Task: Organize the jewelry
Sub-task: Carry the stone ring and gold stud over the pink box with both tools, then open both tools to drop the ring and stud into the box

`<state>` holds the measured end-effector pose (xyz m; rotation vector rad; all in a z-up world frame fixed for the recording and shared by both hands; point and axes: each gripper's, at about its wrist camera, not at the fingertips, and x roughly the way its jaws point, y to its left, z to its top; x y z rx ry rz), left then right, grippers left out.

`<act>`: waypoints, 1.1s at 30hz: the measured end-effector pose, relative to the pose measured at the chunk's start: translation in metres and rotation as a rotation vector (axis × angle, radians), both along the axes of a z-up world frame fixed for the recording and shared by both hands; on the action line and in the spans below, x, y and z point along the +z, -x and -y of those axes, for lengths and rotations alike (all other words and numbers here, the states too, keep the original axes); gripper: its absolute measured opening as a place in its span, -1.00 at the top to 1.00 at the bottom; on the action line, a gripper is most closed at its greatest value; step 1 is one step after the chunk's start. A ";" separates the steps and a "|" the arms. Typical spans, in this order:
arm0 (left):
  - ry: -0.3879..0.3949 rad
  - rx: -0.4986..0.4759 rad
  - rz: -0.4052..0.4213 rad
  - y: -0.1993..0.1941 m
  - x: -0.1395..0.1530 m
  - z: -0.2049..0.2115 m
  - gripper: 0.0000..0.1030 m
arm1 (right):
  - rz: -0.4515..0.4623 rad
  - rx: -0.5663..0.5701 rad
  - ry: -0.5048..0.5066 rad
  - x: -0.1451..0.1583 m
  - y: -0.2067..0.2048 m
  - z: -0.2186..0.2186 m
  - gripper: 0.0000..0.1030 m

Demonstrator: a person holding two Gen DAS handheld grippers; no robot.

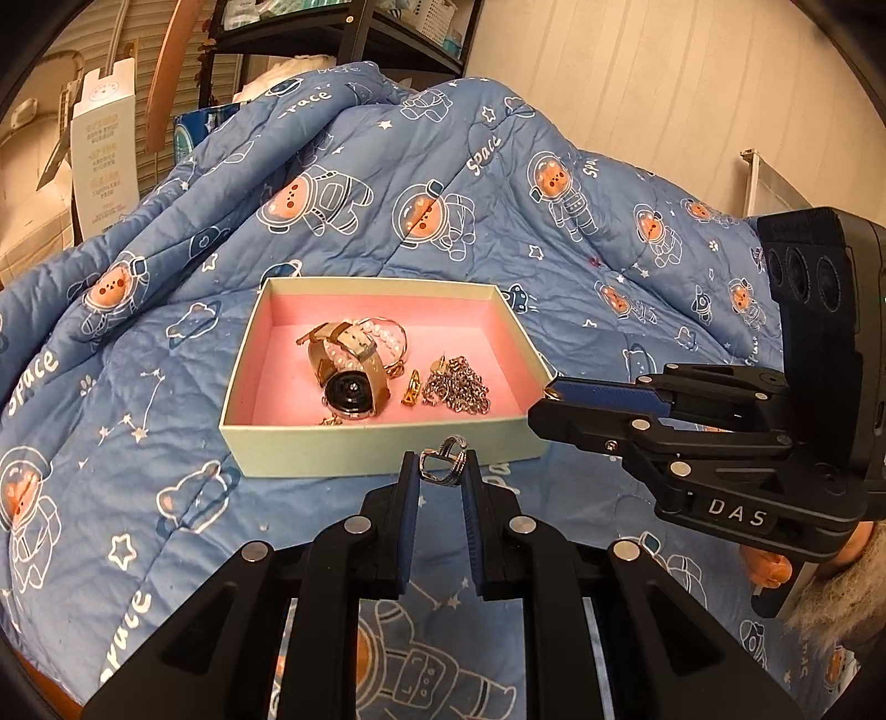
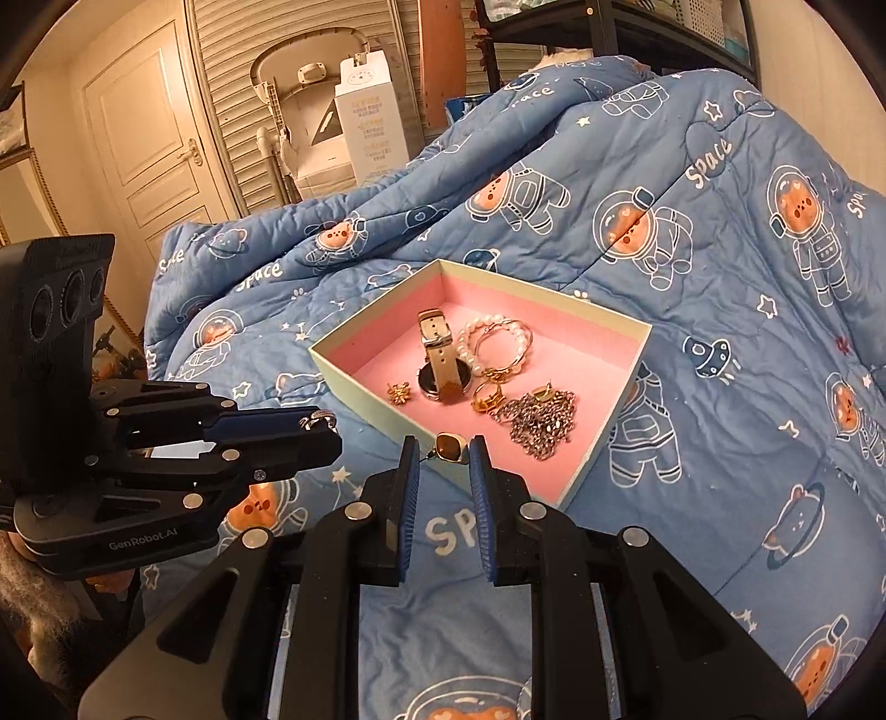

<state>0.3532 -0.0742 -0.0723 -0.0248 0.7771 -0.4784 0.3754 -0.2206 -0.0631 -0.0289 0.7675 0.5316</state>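
A pale green box (image 1: pixel 382 440) (image 2: pixel 354 390) with pink lining lies on the blue quilt. It holds a watch (image 1: pixel 350 390) (image 2: pixel 437 360), a pearl bracelet (image 2: pixel 495 338), a silver chain (image 1: pixel 458 386) (image 2: pixel 541 422) and small gold earrings (image 2: pixel 398 394). My left gripper (image 1: pixel 441 468) (image 2: pixel 328 427) hovers just before the box's near wall, shut on a silver ring (image 1: pixel 429 459) (image 2: pixel 319 418). My right gripper (image 2: pixel 444 451) (image 1: pixel 545 397) is over the box's near corner, shut on a gold earring with a brown stone (image 2: pixel 449 447). In the left wrist view the right gripper's fingertips hide that earring.
The blue space-bear quilt (image 1: pixel 166 387) rises in a heap behind the box. A white carton (image 2: pixel 368 127), a folded frame and a door (image 2: pixel 149 138) stand beyond the bed, and a dark shelf (image 1: pixel 343 44) at the back. A hand with a fluffy cuff (image 1: pixel 772 570) holds the right gripper.
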 end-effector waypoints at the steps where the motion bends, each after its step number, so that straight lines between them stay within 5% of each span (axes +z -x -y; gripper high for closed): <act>1: 0.002 -0.002 -0.004 -0.005 0.001 0.001 0.71 | -0.002 -0.001 0.006 0.000 -0.006 0.000 0.63; 25: -0.151 -0.119 -0.102 -0.082 -0.022 0.047 0.71 | -0.135 0.027 0.090 -0.013 -0.111 -0.013 0.63; 33: -0.146 -0.125 -0.139 -0.096 -0.031 0.046 0.71 | -0.176 0.044 0.115 -0.029 -0.133 -0.017 0.63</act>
